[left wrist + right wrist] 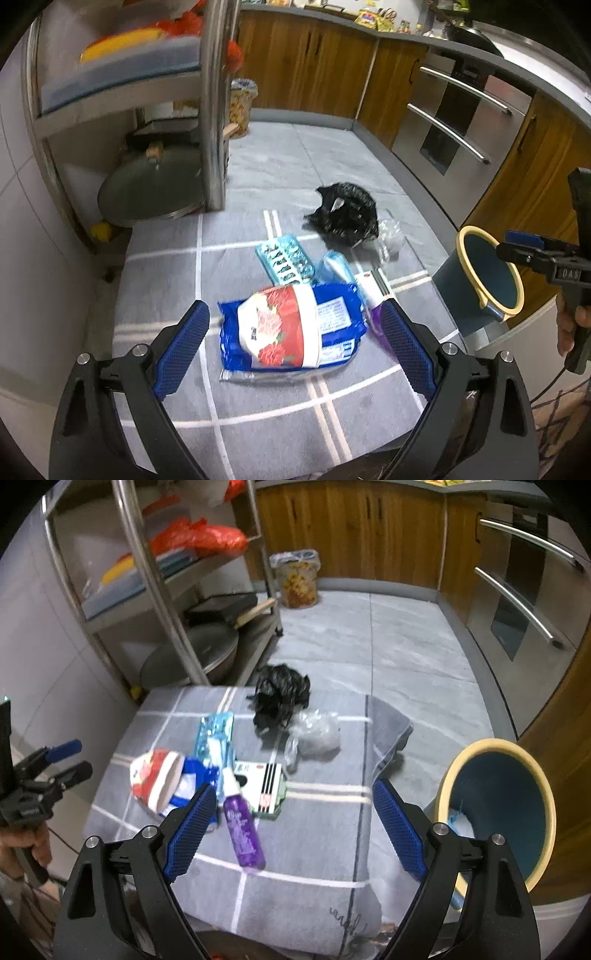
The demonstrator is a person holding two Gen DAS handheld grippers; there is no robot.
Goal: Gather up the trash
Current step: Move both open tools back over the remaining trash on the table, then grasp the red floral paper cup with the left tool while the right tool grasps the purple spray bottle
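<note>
Trash lies on a grey checked mat (258, 398) (314, 849). A blue, red and white wrapper (291, 328) (162, 782) lies between the fingers of my open left gripper (295, 332), which hovers over it. A purple spray bottle (242, 830), a small white and green box (266, 786), a light-blue blister pack (286, 260) (216, 738), a black plastic bag (345, 214) (280, 698) and a clear plastic bag (317, 734) lie beyond. My right gripper (295, 812) is open and empty above the mat, next to the blue bin (495, 812) (487, 280) with a yellow rim.
A steel shelf rack (212, 110) (159, 602) with pans and red bags stands at the back left. Wooden cabinets (351, 528) and an oven (454, 122) line the back and right. A lined bucket (297, 578) stands by the cabinets.
</note>
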